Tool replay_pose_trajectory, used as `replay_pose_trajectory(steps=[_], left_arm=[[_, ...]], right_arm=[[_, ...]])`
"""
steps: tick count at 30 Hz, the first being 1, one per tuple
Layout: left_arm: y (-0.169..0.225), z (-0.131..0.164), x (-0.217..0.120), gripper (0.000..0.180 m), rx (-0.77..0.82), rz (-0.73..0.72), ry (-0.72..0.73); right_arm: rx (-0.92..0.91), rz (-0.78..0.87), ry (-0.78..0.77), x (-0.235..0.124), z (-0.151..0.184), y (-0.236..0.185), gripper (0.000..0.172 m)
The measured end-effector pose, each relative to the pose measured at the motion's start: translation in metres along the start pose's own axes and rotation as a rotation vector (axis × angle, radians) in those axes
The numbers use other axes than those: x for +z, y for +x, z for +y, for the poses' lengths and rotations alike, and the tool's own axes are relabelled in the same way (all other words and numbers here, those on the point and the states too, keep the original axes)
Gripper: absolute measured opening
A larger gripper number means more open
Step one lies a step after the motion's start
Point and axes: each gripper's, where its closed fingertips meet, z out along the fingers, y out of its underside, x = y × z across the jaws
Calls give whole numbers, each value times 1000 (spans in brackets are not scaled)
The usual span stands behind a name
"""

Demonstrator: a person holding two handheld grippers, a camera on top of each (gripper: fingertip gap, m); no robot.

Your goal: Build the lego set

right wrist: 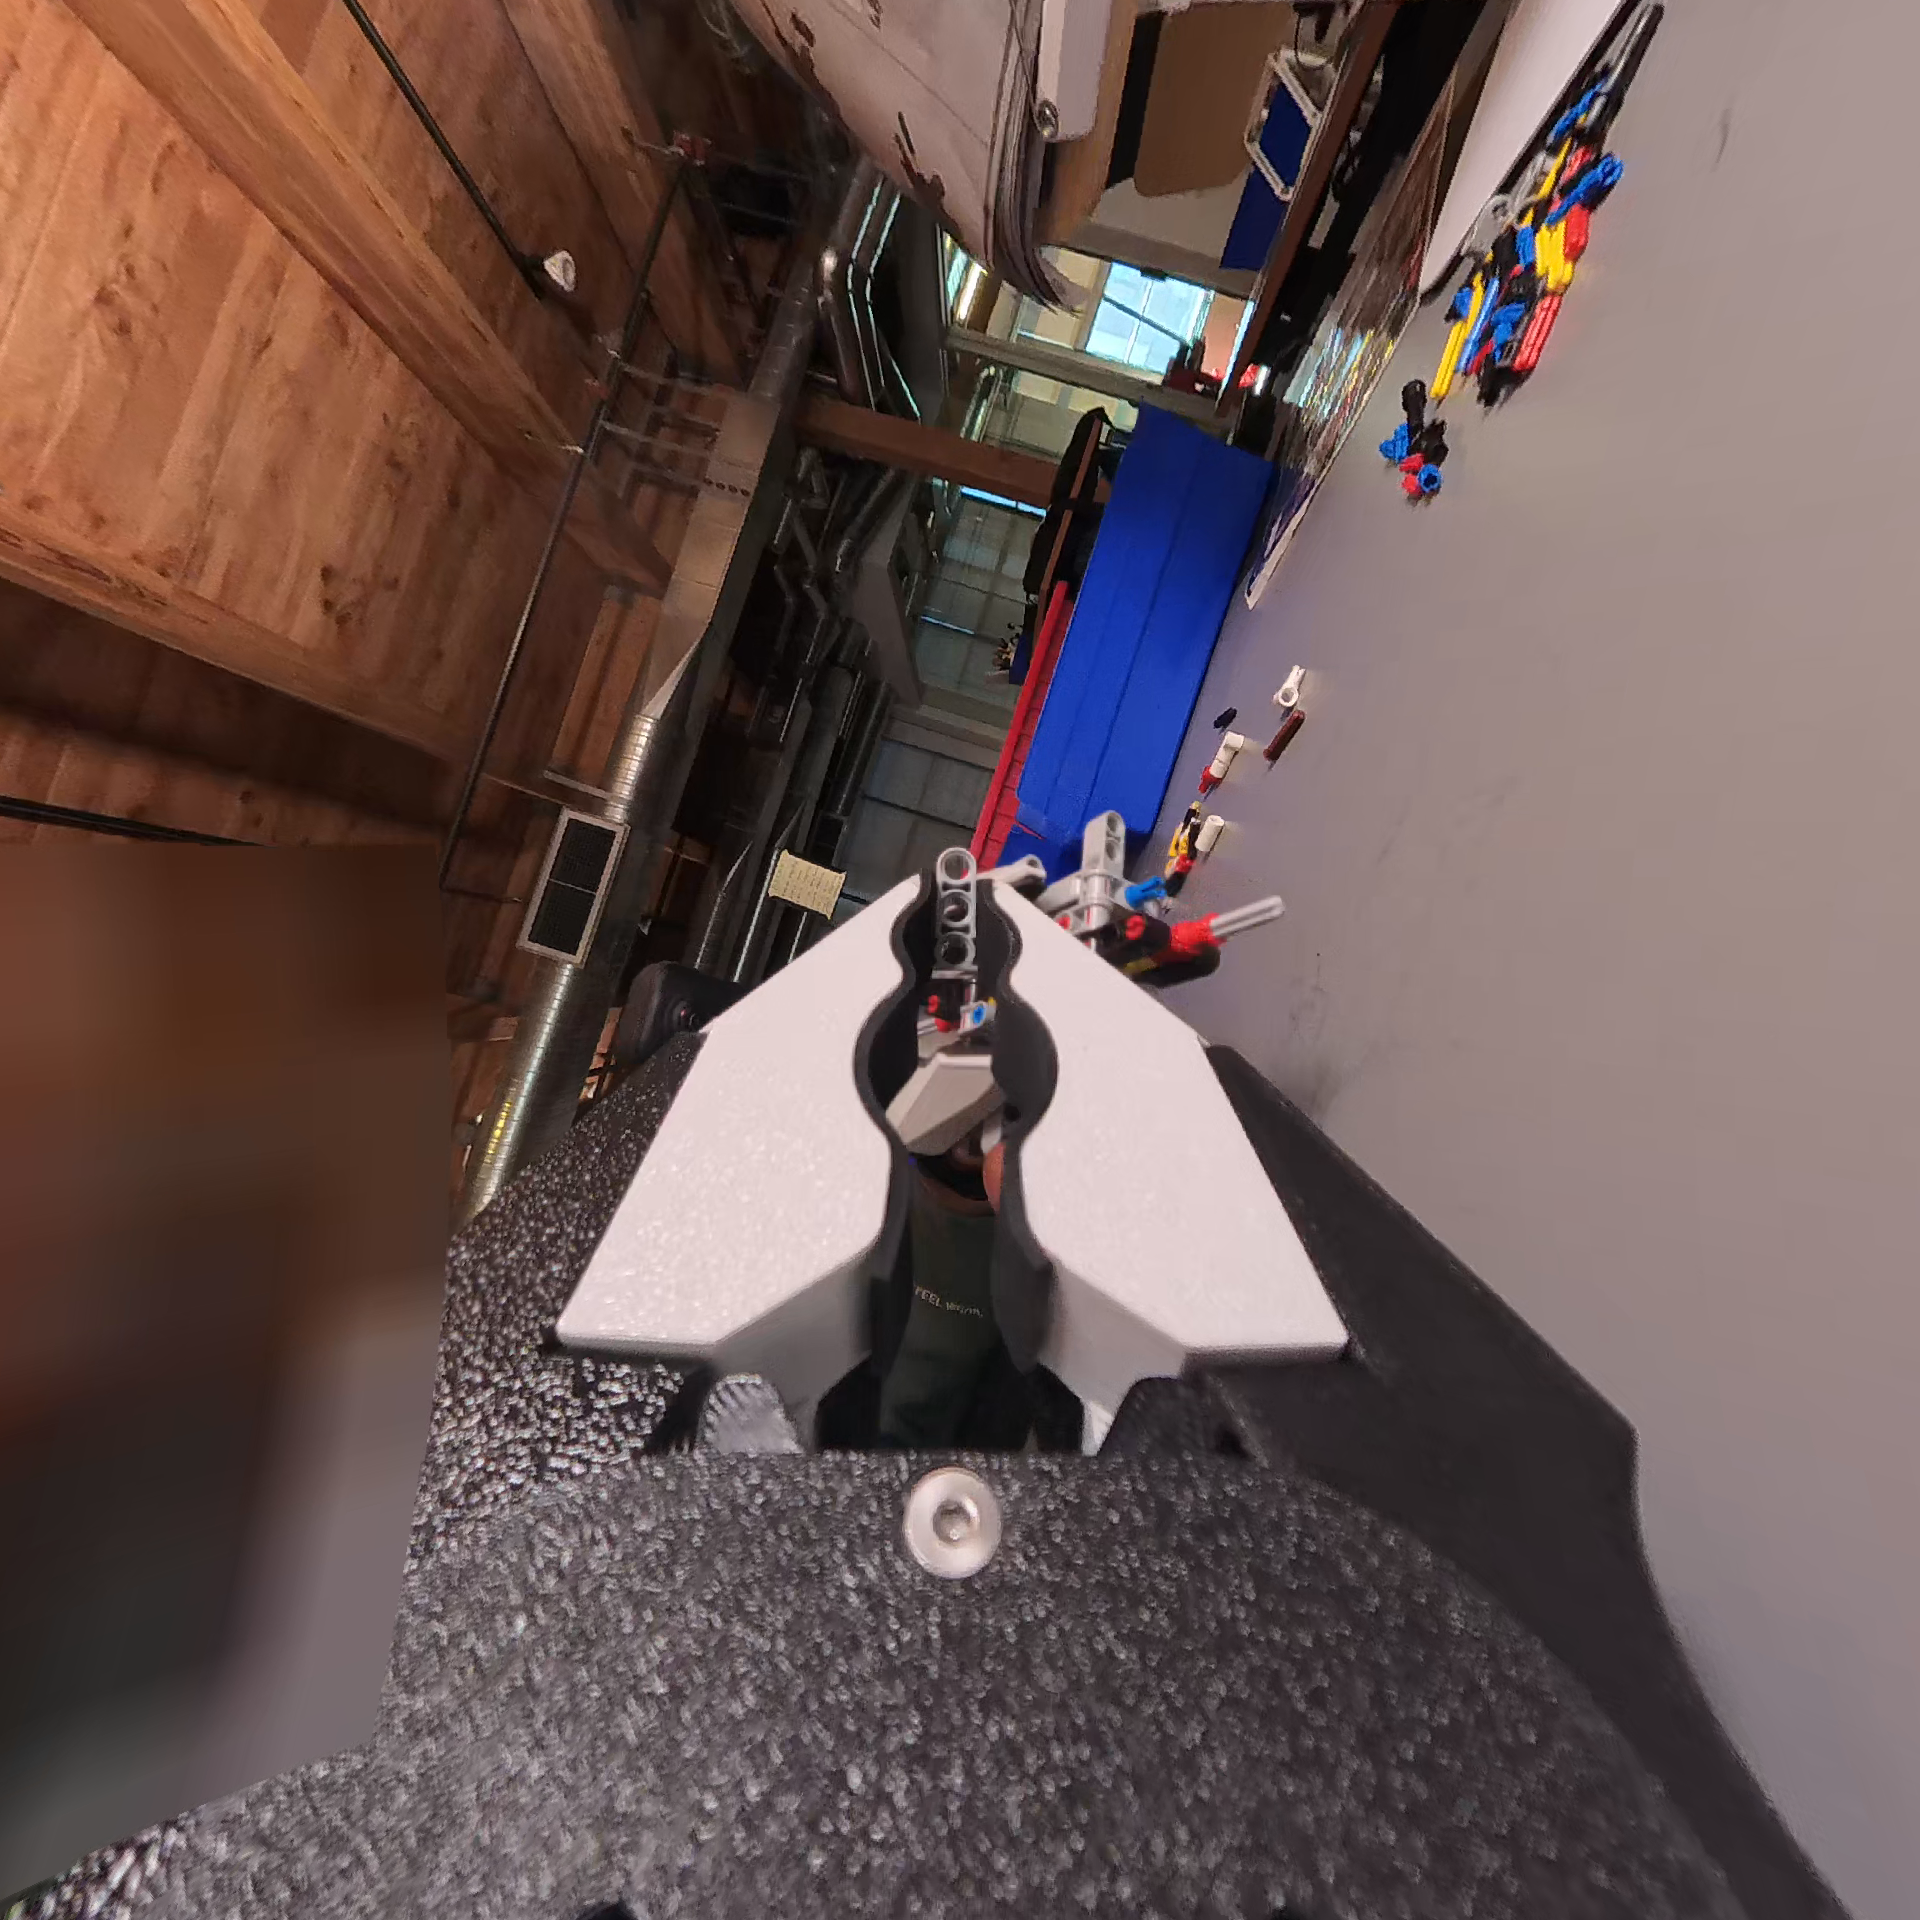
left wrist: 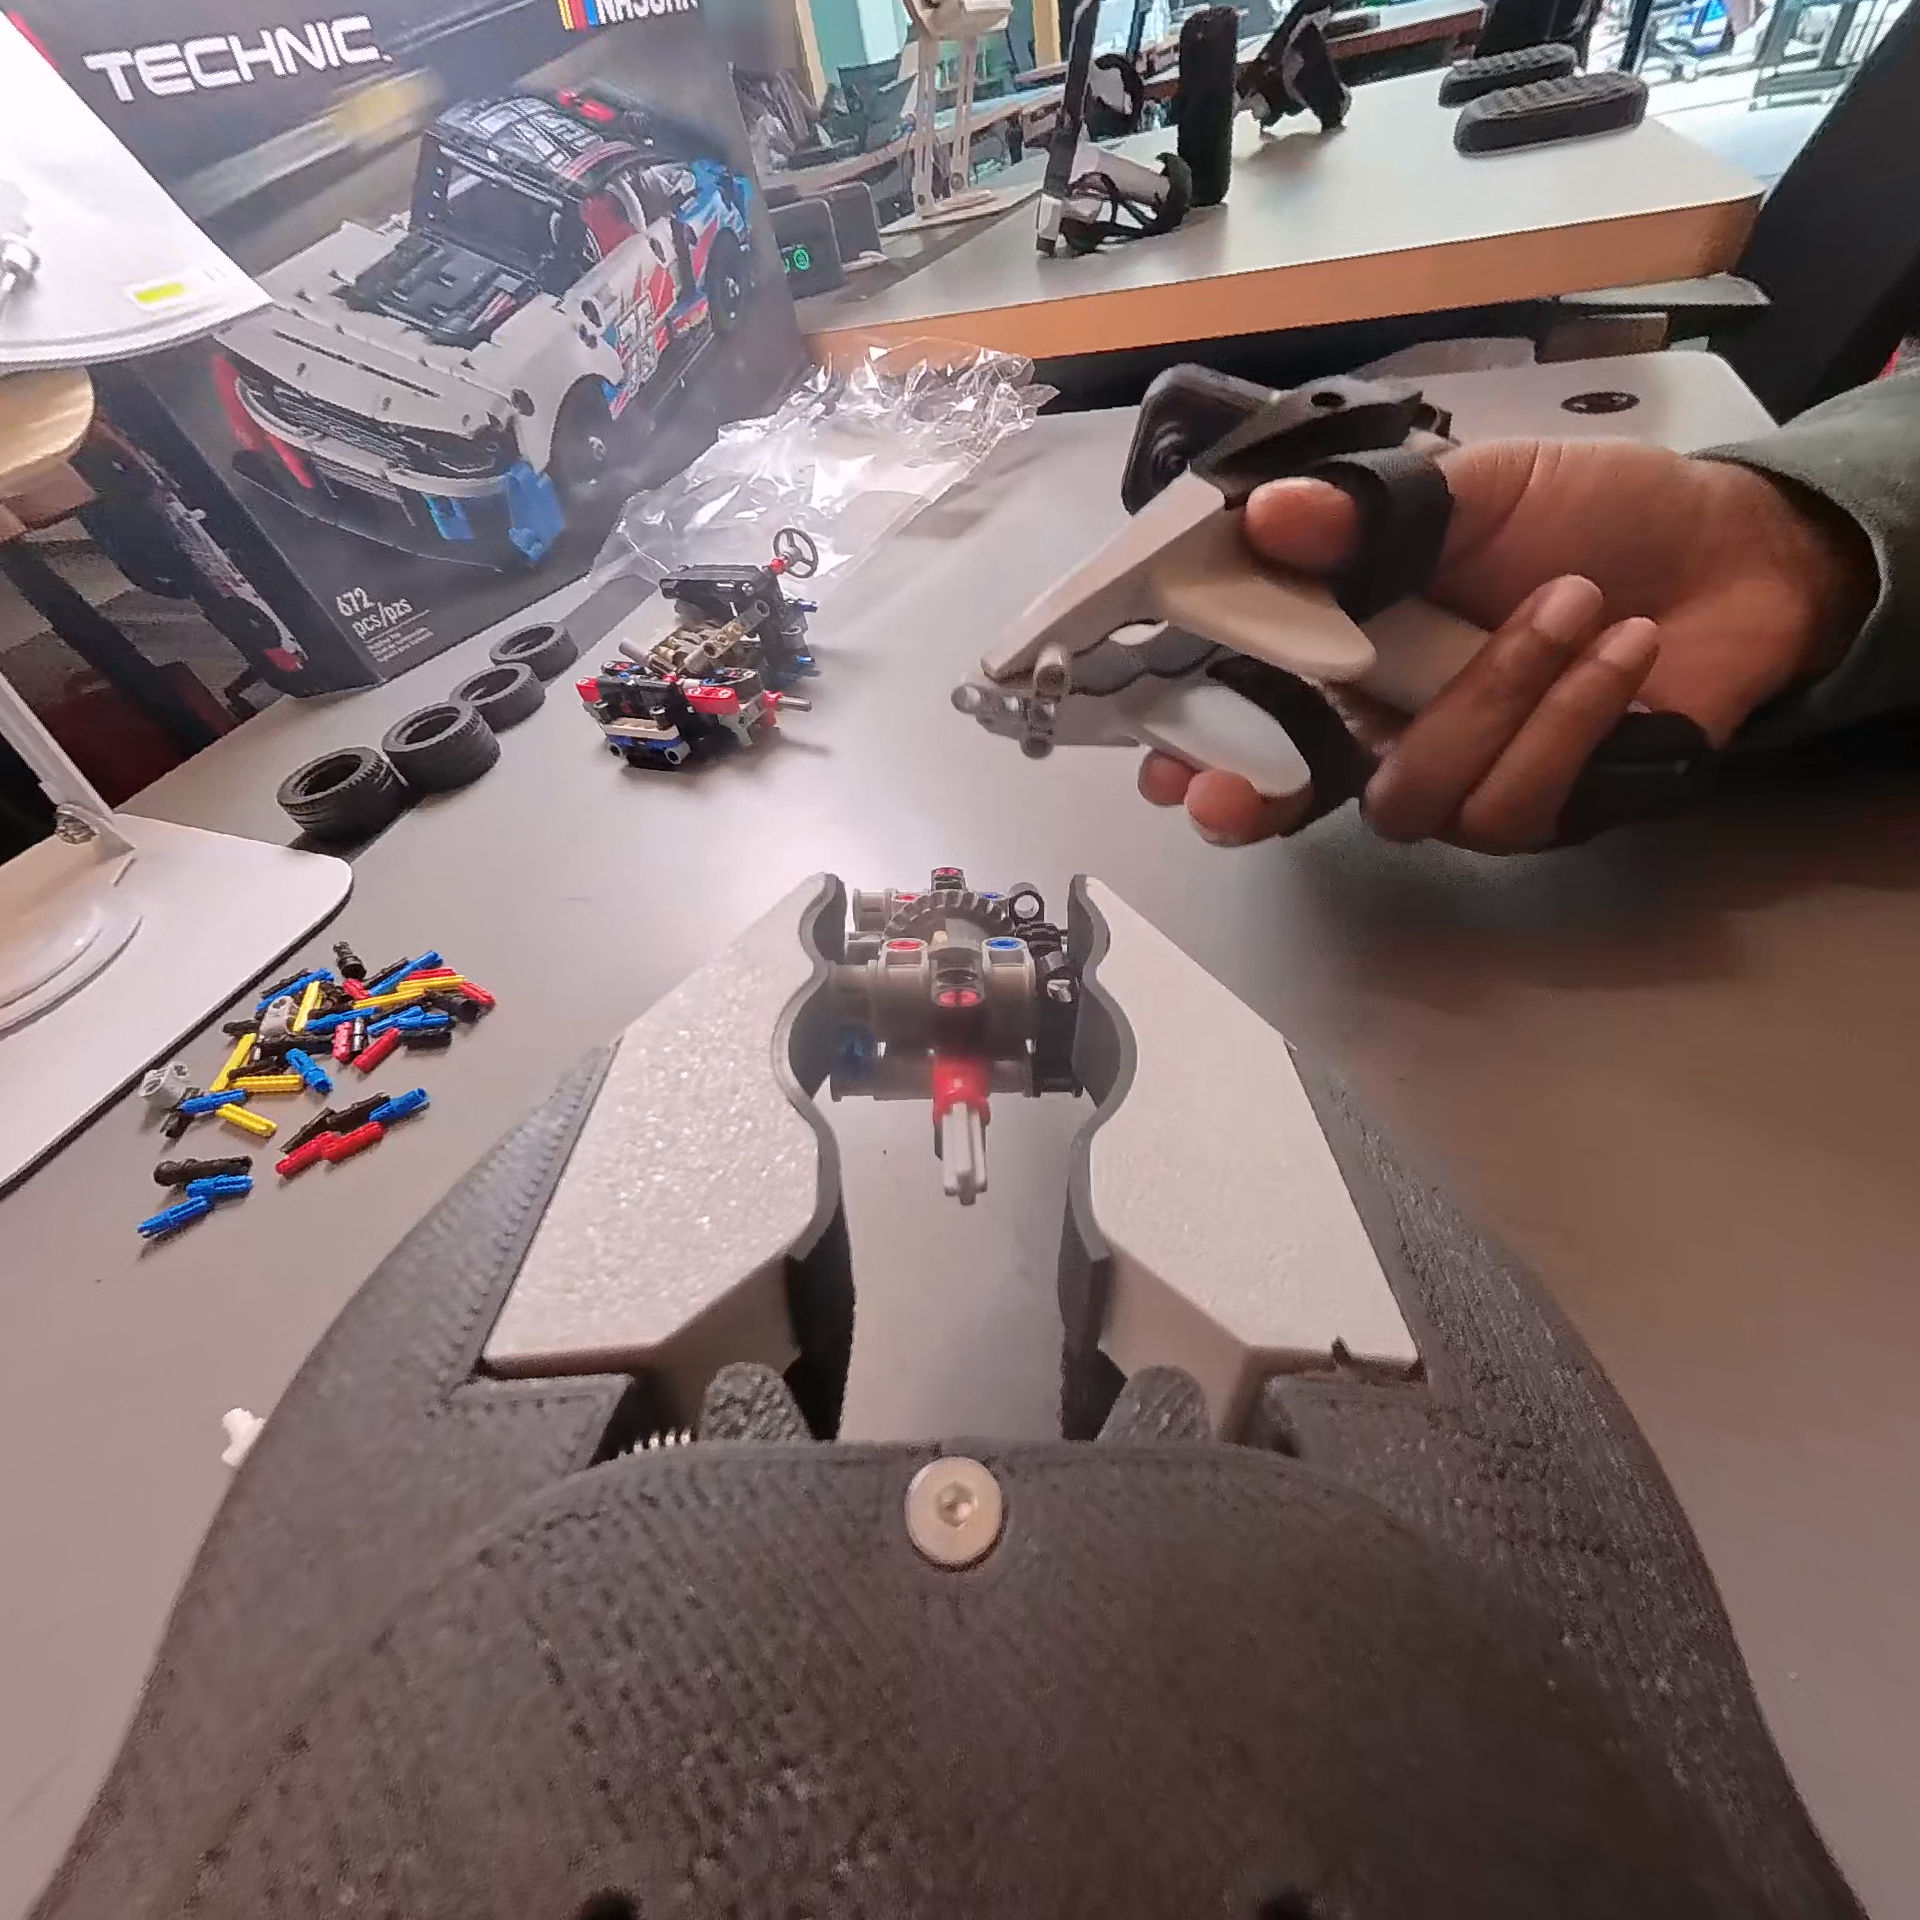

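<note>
1. Grey desk (left wrist: 1455, 1143) carries everything in view. At its far left edge stands the boxed car kit (left wrist: 468, 312), dark, with a white race car pictured on it. A crumpled clear plastic bag (left wrist: 831, 447) lies in front of the box.
2. White stand base (left wrist: 156, 935) sits at the desk's left side, just beside the loose parts.
3. Left gripper (left wrist: 951, 997): jaws part-way open and clamped on a grey gear assembly (left wrist: 951, 977). Both dark inner pads sit against its sides. The assembly has a black toothed gear on top and a red-and-grey axle pointing back toward the camera. It rests low over the desk, at the centre of the left wrist view.
4. Right gripper (left wrist: 997, 696), held by a hand (left wrist: 1558, 644) at upper right: jaws narrow, pinched on a light grey beam (right wrist: 954, 914) with a row of holes. The beam stands out past the fingertips, above the desk and clear of the left gripper's assembly.
5. Partly built chassis (left wrist: 707, 675), black, red and blue with a small steering wheel, sits behind the left gripper, well apart from it.
6. Four black tyres (left wrist: 436, 738) lie in a row left of the chassis.
7. Scatter of small pins (left wrist: 312, 1060), blue, yellow, red and black, lies left of the left gripper.
</note>
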Motion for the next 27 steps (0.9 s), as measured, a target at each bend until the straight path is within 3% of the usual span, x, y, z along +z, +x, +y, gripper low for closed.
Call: replay_pose_trajectory(steps=[5, 13, 15, 17, 23, 27], left_arm=[[16, 32, 10, 41, -22, 108, -169], [22, 46, -4, 85, -89, 246, -298], [19, 49, -11, 87, -90, 262, -330], [19, 53, -17, 83, -80, 283, -362], [34, 51, -21, 44, 46, 318, -435], [34, 64, -15, 47, 143, 281, -580]], right_arm=[[-23, 13, 35, -7, -11, -1, 6], [-25, 30, 55, -11, -16, 4, 6], [-24, 27, 55, -11, -17, 4, 5], [-28, 24, 55, -11, -17, 3, 6], [-35, 20, 49, -11, -17, 2, 5], [-39, 19, 42, -10, -16, 0, 6]])
